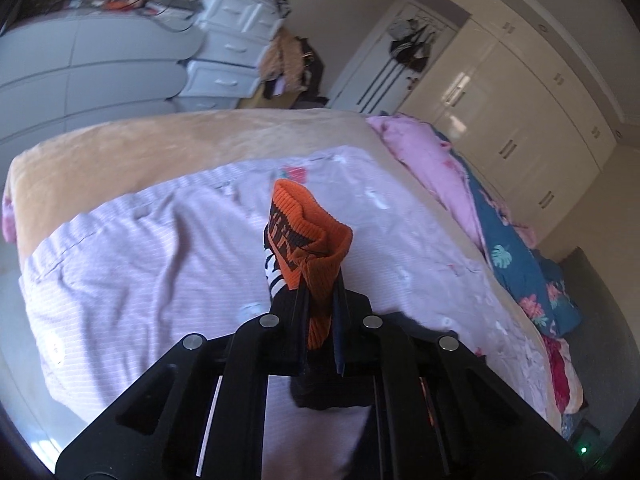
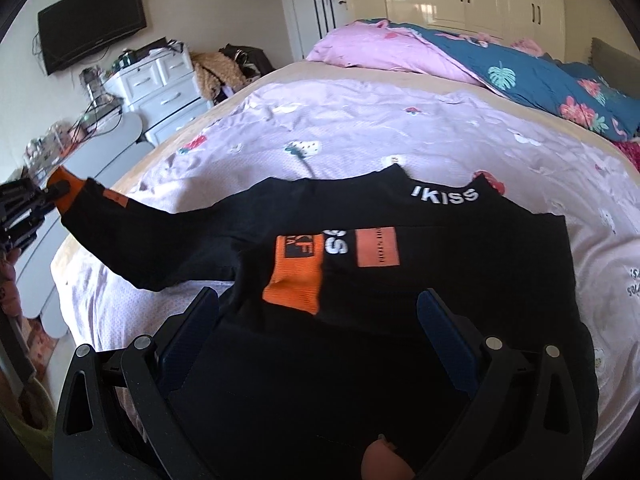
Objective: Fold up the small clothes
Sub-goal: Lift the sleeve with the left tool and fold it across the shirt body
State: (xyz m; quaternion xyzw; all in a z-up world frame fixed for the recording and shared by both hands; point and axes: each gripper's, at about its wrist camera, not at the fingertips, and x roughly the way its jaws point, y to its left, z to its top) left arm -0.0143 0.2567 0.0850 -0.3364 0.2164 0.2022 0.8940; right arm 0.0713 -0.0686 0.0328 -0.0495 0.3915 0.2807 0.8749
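Note:
A black sweatshirt (image 2: pixel 440 280) with white lettering and orange patches lies flat on the bed. One sleeve is folded across its chest, its orange cuff (image 2: pixel 294 284) near the middle. The other sleeve (image 2: pixel 140 236) stretches out to the left and is lifted off the sheet. My left gripper (image 1: pixel 320 292) is shut on that sleeve's orange cuff (image 1: pixel 308 220), which sticks up between the fingers. The right wrist view shows the left gripper (image 2: pixel 52 192) at the far left edge. My right gripper (image 2: pixel 318 296) hovers open over the sweatshirt's lower part, its pads wide apart with nothing pressed between them.
The bed carries a lilac printed sheet (image 2: pixel 360 128) over a tan blanket (image 1: pixel 160 148). A pink and blue floral quilt (image 2: pixel 520 72) is heaped along the far side. White drawers (image 2: pixel 160 80), a wall television (image 2: pixel 92 20) and cream wardrobes (image 1: pixel 520 100) stand around the bed.

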